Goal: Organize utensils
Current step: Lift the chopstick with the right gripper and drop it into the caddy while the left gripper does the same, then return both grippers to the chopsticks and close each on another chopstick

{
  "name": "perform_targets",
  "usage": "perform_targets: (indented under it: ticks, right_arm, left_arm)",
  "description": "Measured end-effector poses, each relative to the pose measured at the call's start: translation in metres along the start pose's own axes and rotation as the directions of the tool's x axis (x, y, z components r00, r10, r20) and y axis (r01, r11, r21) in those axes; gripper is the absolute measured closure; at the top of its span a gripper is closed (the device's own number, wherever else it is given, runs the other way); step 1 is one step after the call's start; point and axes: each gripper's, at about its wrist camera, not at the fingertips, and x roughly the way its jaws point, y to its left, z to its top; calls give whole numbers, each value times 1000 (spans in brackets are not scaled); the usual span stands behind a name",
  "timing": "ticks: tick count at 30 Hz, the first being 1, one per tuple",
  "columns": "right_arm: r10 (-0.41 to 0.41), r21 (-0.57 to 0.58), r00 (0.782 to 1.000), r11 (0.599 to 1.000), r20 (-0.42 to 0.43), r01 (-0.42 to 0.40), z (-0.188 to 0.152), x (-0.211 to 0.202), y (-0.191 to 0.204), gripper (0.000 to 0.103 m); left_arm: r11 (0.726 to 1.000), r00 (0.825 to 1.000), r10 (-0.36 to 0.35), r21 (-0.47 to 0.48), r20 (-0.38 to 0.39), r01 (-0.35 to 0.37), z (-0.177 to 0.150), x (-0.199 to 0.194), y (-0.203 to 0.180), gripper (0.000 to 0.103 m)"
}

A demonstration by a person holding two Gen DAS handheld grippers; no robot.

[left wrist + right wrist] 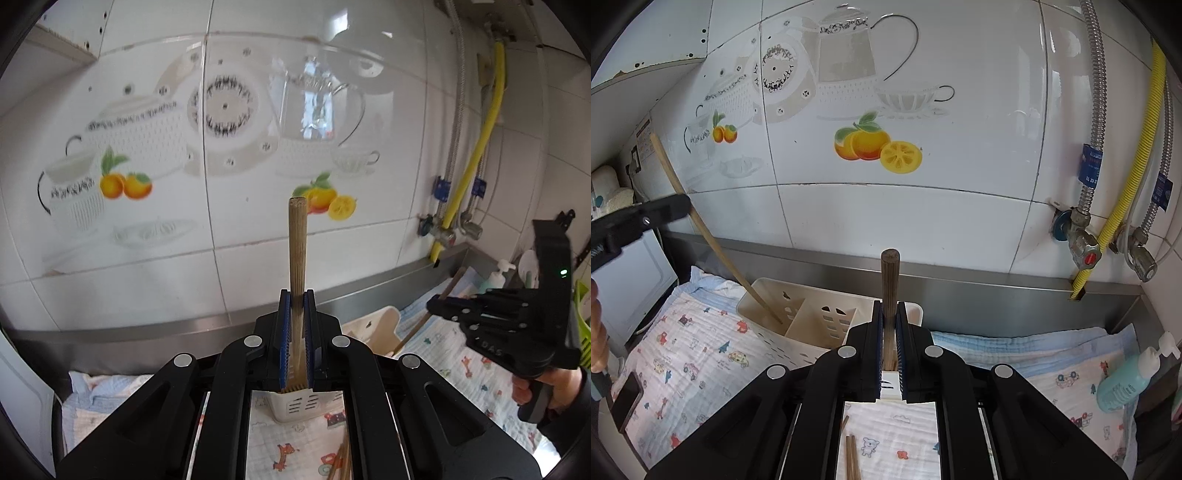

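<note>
Tiled kitchen wall, printed cloth [701, 354] on the counter, cream utensil caddy [798, 317] in the middle. Your left gripper [297, 295] pinches a light chopstick [297, 243], tip seemingly in the caddy's left compartment. Your right gripper [890, 306] clamps a darker chopstick [889, 280] over the caddy's right end. Spare chopsticks [851, 458] lie on the cloth in front of the caddy.

The lower end of the left claw's chopstick [297, 251] was hidden between the pads. Loose chopsticks [852, 458] on the cloth [701, 354] were cut off by the bottom edge. The wall tiles [147, 147] were blurred in the left view.
</note>
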Motion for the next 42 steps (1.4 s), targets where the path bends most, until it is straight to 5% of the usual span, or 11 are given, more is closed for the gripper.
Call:
perform_targets:
  ticks: [8, 15, 17, 19, 23, 29, 42]
  right_arm:
    - [0, 7, 1000, 1000, -2, 0, -2, 2, -1, 96]
    - [-15, 8, 999, 1000, 37, 15, -2, -15, -1, 78]
    - [-23, 1, 998, 1000, 52, 23, -3, -25, 0, 78]
    - [-25, -2, 997, 1000, 72, 25, -6, -38, 1, 75]
    - [-14, -1, 994, 1000, 107, 15, -20, -68, 6, 74]
    - [-11, -34, 993, 999, 115, 15, -57, -101, 22, 68]
    - [-19, -12, 999, 1000, 38, 20, -168, -129, 51, 68]
  left_arm:
    - [1000, 998, 10, -15, -56, -10, -11, 25, 4, 96]
    - [999, 999, 37, 15, -28, -37, -7, 12, 1, 93]
    - [999, 999, 44, 20, -6, -44, -7, 0, 2, 81]
    - [998, 998, 59, 20, 21, -59, -8, -14, 2, 57]
    - [998, 997, 58, 28, 49, -59, -17, -40, 1, 57]
    - [997, 998, 53, 60, 39, -55, -54, -67, -4, 53]
    - [999, 994, -24, 30, -111, 27, -173, -82, -2, 52]
